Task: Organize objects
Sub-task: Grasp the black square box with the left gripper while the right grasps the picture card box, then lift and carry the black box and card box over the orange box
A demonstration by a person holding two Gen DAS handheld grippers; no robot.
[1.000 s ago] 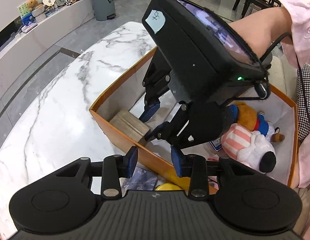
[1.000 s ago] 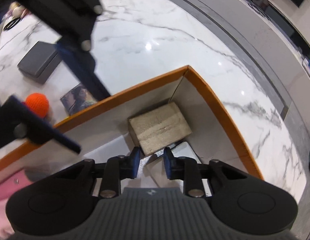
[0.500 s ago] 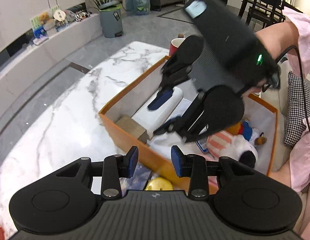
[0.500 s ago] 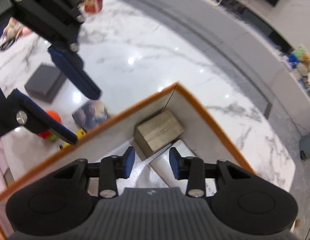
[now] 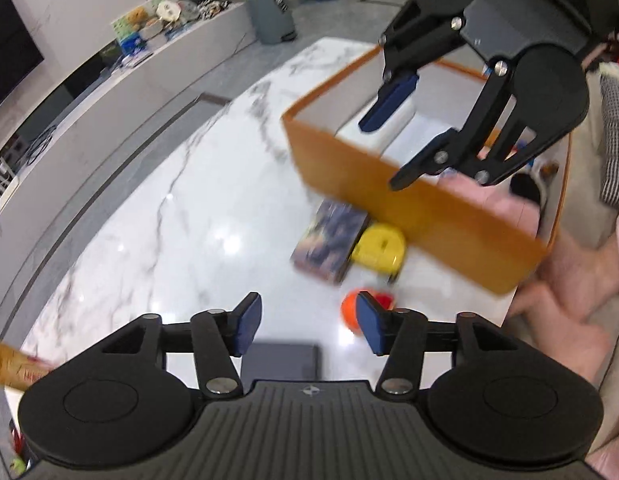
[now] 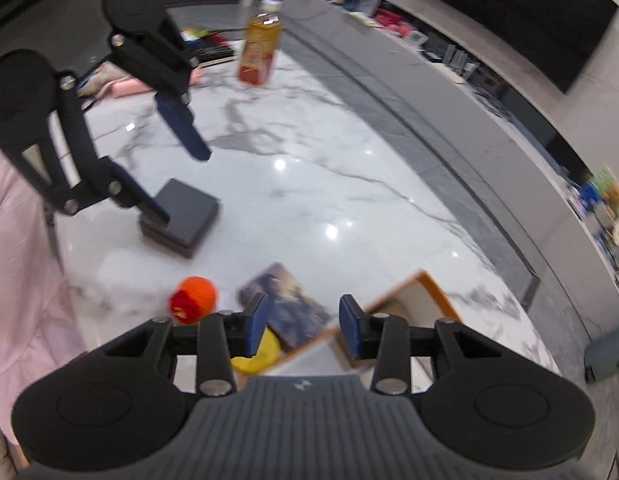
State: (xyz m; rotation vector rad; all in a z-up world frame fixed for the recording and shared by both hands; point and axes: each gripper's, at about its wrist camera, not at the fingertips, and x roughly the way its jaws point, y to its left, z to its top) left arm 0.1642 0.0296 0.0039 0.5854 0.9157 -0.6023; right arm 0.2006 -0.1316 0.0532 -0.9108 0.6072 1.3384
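While both tongs open empty, book [image 5: 329, 242] flanks orange box [image 5: 409, 208].

Each claw is matte black plastic: the left claw [image 5: 307, 330] and right claw [image 6: 302, 327] share round side discs, a ribbed grey centre plate, silver screws at the linkages and blue rubber pads [image 5: 249, 322]. A pink sleeve [image 6: 17, 240] shows.
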